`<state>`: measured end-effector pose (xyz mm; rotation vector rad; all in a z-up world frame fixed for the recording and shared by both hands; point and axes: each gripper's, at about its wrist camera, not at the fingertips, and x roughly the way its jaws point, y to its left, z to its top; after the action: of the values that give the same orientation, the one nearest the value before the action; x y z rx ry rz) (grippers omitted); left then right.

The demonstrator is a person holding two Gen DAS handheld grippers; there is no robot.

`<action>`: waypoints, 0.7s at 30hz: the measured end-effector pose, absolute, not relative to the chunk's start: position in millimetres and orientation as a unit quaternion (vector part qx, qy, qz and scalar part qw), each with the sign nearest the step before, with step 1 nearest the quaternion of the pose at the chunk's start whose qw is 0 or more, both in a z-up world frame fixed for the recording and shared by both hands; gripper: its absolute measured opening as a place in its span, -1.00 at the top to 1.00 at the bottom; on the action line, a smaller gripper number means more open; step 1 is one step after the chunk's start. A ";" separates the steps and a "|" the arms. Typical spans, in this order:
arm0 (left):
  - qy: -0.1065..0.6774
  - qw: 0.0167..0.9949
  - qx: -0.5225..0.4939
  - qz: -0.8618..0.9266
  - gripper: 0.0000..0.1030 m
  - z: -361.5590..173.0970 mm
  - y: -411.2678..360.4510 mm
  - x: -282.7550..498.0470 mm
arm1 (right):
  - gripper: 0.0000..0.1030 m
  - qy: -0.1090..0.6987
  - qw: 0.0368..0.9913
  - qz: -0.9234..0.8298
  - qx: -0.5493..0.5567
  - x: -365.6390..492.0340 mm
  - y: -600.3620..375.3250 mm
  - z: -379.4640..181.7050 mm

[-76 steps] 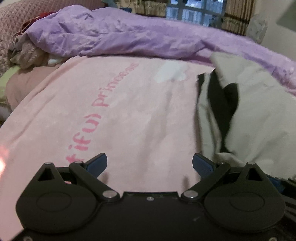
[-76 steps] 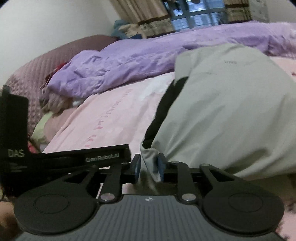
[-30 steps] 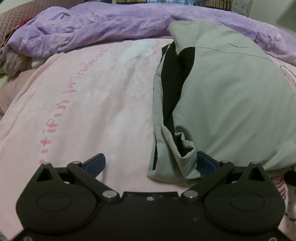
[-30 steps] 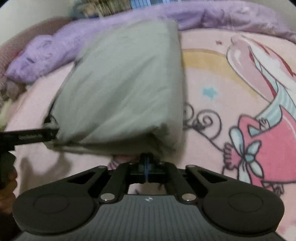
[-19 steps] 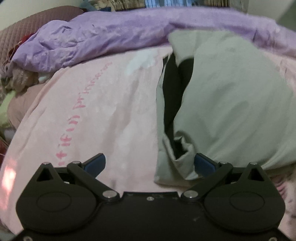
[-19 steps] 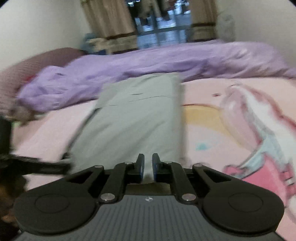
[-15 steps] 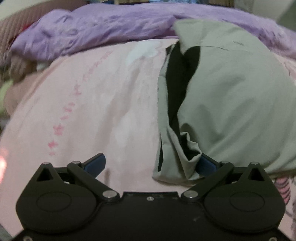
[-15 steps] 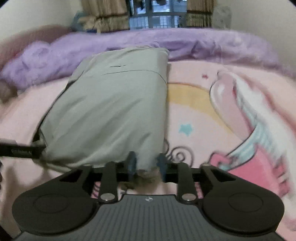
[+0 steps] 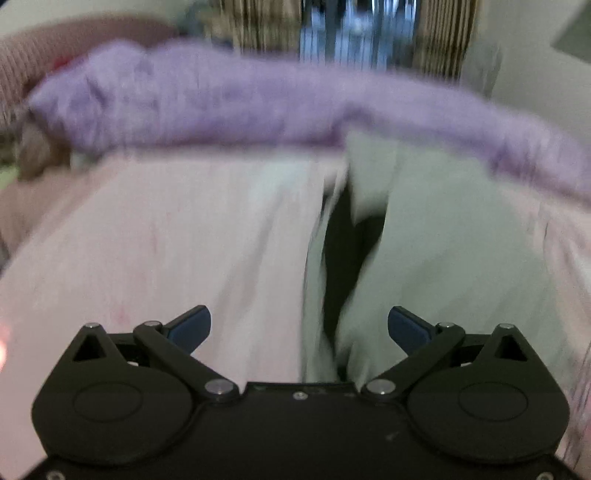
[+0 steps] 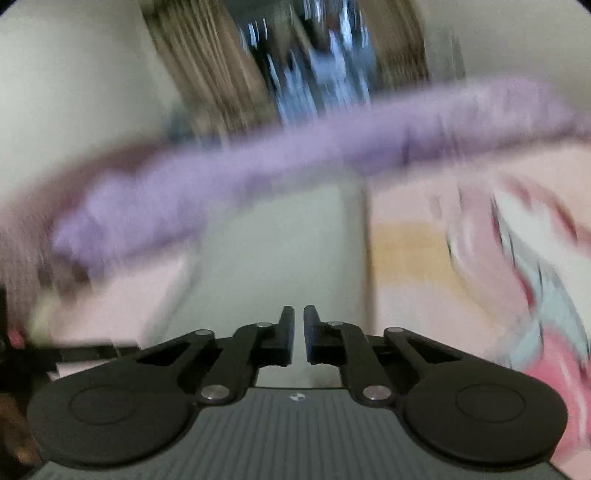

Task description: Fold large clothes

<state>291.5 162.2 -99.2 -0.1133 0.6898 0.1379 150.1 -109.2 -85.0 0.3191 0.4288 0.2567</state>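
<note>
A folded grey garment (image 9: 443, 251) with a black lining lies on the pink bed cover (image 9: 166, 240). Both views are blurred by motion. My left gripper (image 9: 299, 326) is open and empty, just short of the garment's near left edge. The garment also shows in the right wrist view (image 10: 284, 251) ahead of my right gripper (image 10: 299, 328). Its jaws stand almost together with a narrow gap and nothing between them. The left gripper's body shows dark at the far left of that view.
A purple quilt (image 9: 258, 107) is bunched along the far side of the bed, also in the right wrist view (image 10: 332, 147). A cartoon print (image 10: 517, 266) covers the bed sheet right of the garment. Curtains and a window (image 9: 354, 33) stand behind.
My right gripper has let go of the garment's near edge, closed to a narrow gap and lifted. My left gripper has pulled back a little, still open. Both cameras are moving fast.
</note>
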 end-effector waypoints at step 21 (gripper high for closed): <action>0.330 0.935 -0.113 0.067 -1.00 -168.1 158.7 488.9 | 0.19 0.243 0.962 0.082 0.098 340.7 -45.2 -127.3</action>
<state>488.9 158.7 -168.1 -0.2304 0.6741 0.1367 340.7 -45.2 -127.3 0.1991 0.4917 0.1664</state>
